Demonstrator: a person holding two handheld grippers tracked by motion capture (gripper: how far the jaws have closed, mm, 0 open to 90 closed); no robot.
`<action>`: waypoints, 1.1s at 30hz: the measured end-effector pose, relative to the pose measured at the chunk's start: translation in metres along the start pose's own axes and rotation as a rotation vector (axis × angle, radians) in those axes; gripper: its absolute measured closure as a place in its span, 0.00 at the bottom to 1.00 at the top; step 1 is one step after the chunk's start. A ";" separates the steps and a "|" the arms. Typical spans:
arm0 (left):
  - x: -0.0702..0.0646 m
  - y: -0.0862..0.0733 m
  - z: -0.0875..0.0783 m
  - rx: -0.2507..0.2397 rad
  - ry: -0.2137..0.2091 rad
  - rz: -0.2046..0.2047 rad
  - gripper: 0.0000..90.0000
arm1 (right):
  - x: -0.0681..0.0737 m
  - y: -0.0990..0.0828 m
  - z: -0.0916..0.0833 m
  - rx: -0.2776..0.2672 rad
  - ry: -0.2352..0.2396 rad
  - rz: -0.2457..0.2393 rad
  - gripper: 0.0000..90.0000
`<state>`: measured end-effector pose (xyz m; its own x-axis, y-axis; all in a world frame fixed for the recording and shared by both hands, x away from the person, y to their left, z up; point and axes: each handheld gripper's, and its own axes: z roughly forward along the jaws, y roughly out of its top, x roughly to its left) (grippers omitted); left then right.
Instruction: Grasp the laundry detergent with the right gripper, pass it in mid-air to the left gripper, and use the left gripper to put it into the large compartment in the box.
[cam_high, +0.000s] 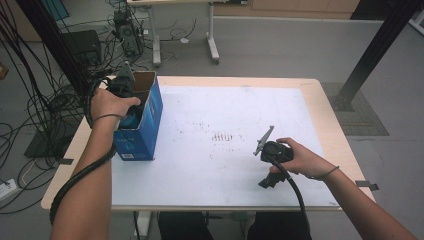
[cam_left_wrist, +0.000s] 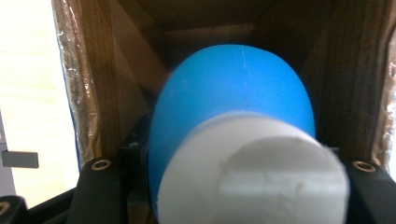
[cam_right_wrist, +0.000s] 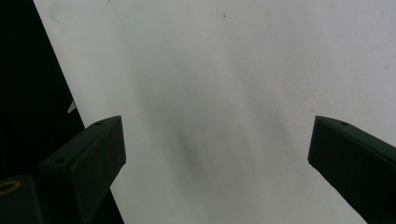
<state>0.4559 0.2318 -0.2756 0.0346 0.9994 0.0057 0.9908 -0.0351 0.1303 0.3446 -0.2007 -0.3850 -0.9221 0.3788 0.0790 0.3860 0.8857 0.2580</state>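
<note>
Blue and white, a rounded object (cam_left_wrist: 233, 121) sits clamped in the left gripper (cam_left_wrist: 233, 186), its white end nearest the gripper's camera and its blue dome pointing ahead into the blue cardboard box (cam_high: 142, 120). Brown inner walls (cam_left_wrist: 116, 84) close in on both sides of the gripper, so the object is already inside the box opening, probably held there to be lowered in and let go. What exactly it is I cannot tell. The right gripper (cam_high: 272, 160) rests low over the white desk (cam_high: 225, 165), well apart from the box, its jaws spread wide with nothing between them, apparently kept out of the way while the left one works.
</note>
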 end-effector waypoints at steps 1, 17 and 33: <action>0.000 0.000 0.000 0.000 0.000 -0.001 0.42 | 0.000 0.000 0.000 0.001 0.001 -0.001 0.04; 0.002 0.000 0.000 0.000 -0.008 -0.008 0.42 | 0.000 0.001 0.000 0.002 0.003 -0.009 0.04; 0.003 -0.001 0.000 0.007 -0.011 -0.017 0.41 | 0.000 0.000 0.000 0.003 0.004 -0.006 0.04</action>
<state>0.4555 0.2349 -0.2757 0.0193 0.9998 -0.0072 0.9922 -0.0183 0.1236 0.3448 -0.2009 -0.3847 -0.9246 0.3721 0.0813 0.3802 0.8888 0.2559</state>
